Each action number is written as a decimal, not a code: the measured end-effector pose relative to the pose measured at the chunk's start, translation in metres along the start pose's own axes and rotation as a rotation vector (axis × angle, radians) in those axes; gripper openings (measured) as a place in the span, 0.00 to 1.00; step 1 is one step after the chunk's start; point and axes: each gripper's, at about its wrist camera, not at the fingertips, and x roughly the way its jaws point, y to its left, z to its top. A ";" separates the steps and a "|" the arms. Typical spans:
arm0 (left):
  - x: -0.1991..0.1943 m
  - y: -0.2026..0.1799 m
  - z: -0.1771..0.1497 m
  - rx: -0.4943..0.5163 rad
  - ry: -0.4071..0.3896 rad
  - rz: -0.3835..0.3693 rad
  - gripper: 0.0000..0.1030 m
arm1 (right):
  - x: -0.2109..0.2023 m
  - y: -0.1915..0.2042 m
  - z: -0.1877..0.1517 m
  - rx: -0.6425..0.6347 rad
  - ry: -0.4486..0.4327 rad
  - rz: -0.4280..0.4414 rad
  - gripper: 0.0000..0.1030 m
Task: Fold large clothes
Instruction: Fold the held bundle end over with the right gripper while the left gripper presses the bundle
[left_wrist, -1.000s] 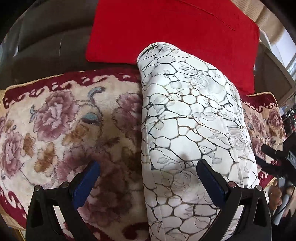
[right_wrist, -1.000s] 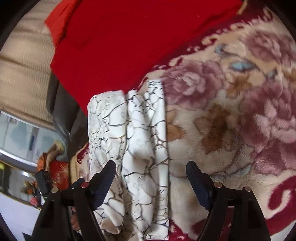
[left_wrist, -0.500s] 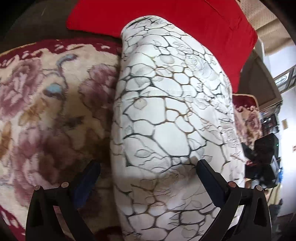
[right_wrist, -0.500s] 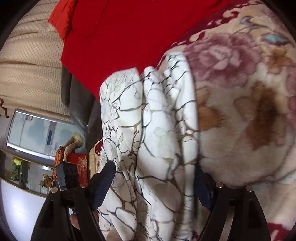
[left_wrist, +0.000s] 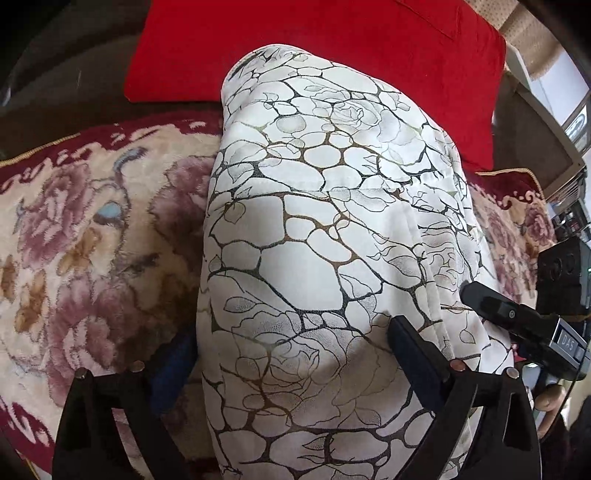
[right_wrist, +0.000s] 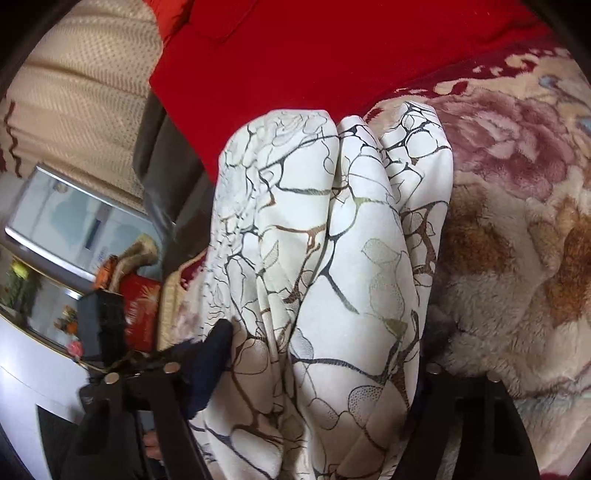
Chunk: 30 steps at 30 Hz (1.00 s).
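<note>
A white garment with a black and gold crackle and rose print lies folded into a thick bundle on a floral plush blanket. My left gripper straddles the near end of the bundle, jaws wide, its fingers pressed against both sides. My right gripper straddles the other end of the same garment, where several folded layers show; its right finger is mostly hidden behind the cloth. The right gripper also shows in the left wrist view, at the bundle's right side.
A red cushion leans behind the garment against a dark sofa back. The blanket spreads right in the right wrist view. A beige curtain and a cabinet with ornaments stand beyond the sofa's end.
Both grippers have pushed in over the garment's ends; the bundle now fills the space between each pair of fingers. The right gripper has come into the left wrist view.
</note>
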 end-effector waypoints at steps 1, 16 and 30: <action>-0.001 -0.001 0.002 0.000 -0.002 0.008 0.94 | 0.001 0.001 -0.001 -0.007 -0.001 -0.004 0.75; -0.010 -0.012 0.005 0.029 -0.028 0.078 0.93 | 0.002 0.001 -0.003 -0.037 -0.012 0.006 0.75; -0.006 0.009 0.015 0.008 -0.014 -0.037 0.89 | 0.008 0.010 0.002 -0.055 -0.015 0.029 0.67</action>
